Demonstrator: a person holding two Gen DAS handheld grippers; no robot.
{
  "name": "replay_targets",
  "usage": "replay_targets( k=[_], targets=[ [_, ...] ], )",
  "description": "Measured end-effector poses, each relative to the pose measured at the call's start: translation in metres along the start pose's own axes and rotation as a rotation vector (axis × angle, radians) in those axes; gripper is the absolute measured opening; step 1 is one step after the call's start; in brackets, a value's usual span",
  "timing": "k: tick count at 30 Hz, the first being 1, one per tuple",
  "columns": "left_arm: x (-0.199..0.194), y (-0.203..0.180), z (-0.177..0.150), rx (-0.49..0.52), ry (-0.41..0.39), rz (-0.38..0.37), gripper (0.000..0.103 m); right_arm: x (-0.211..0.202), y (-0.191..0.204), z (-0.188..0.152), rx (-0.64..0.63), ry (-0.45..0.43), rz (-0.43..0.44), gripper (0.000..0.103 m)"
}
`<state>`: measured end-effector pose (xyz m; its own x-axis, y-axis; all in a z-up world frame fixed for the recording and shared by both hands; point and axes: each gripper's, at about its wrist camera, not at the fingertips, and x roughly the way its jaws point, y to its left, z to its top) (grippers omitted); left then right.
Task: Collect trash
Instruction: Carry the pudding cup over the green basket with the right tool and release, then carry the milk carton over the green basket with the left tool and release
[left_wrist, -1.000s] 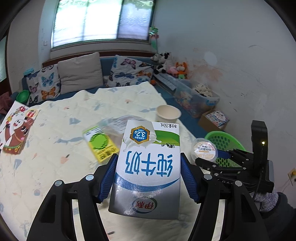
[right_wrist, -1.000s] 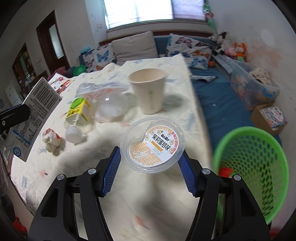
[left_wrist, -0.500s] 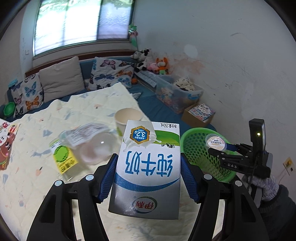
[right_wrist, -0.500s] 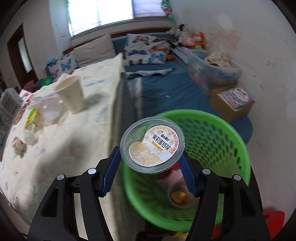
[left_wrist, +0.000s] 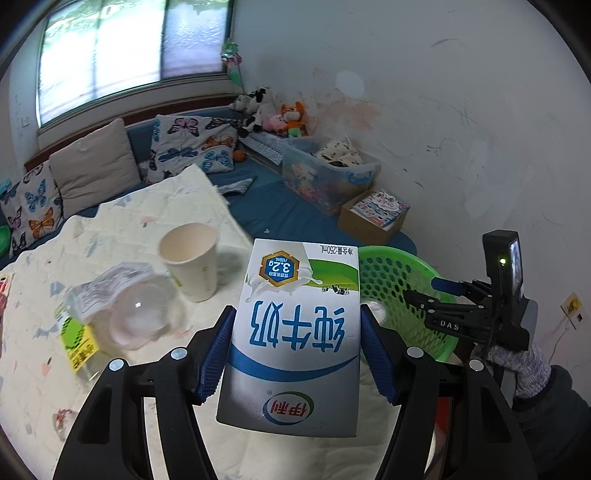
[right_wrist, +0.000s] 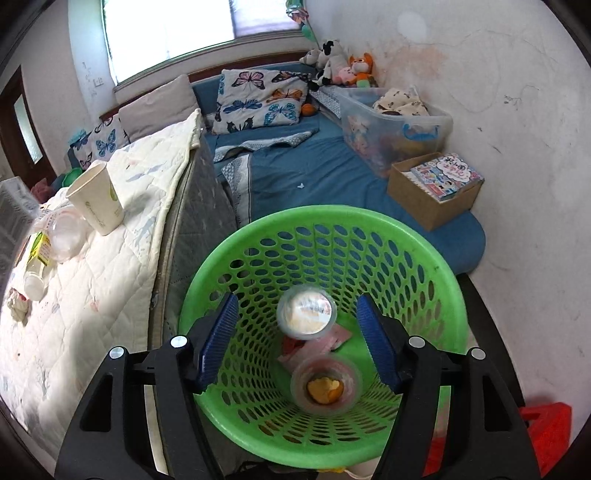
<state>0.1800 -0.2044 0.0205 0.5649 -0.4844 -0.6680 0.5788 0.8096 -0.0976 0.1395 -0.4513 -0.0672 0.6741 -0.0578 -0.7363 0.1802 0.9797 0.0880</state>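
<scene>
Both right gripper (right_wrist: 297, 341) jaws opening inside green basket (right_wrist: 424, 258) rim.

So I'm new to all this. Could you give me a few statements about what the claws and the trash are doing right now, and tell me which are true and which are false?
1. The left claw grips a milk carton. True.
2. The right claw is clamped on a lidded plastic cup. False: its pads stand clear of the cup and are opening, and the cup is inside the green basket below.
3. The paper cup stands upright on the quilt. True.
4. The green basket is empty. False: it already holds another plastic cup and some wrappers.
5. The milk carton is already in the basket. False: it is over the quilt, in the left claw.
</scene>
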Motion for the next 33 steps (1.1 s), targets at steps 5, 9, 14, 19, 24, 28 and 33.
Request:
replay_targets(
  k=[5,9,14,19,24,28,33],
  targets=[
    [0.020,-0.020,0.007,0.018,0.023,-0.021,0.063,-0.020,-0.007,-0.002,0.007,-0.036,0.009,0.068],
    [0.038,-0.036,0.009,0.026,0.053,-0.045,0.063,-0.033,-0.012,-0.005,0.009,-0.058,0.007,0.069],
    [0.056,-0.054,0.010,0.050,0.077,-0.060,0.064,-0.047,-0.021,-0.015,0.023,-0.074,0.010,0.070],
    [0.074,-0.066,0.013,0.050,0.099,-0.075,0.064,-0.058,-0.030,-0.023,0.042,-0.085,0.006,0.070],
    [0.094,-0.079,0.015,0.056,0.126,-0.081,0.064,-0.065,-0.038,-0.030,0.070,-0.092,0.010,0.070],
    [0.105,-0.089,0.015,0.063,0.140,-0.086,0.064,-0.067,-0.042,-0.034,0.079,-0.091,0.009,0.070],
    [0.113,-0.093,0.015,0.046,0.153,-0.107,0.065,-0.068,-0.043,-0.036,0.089,-0.090,0.012,0.070]
  ],
)
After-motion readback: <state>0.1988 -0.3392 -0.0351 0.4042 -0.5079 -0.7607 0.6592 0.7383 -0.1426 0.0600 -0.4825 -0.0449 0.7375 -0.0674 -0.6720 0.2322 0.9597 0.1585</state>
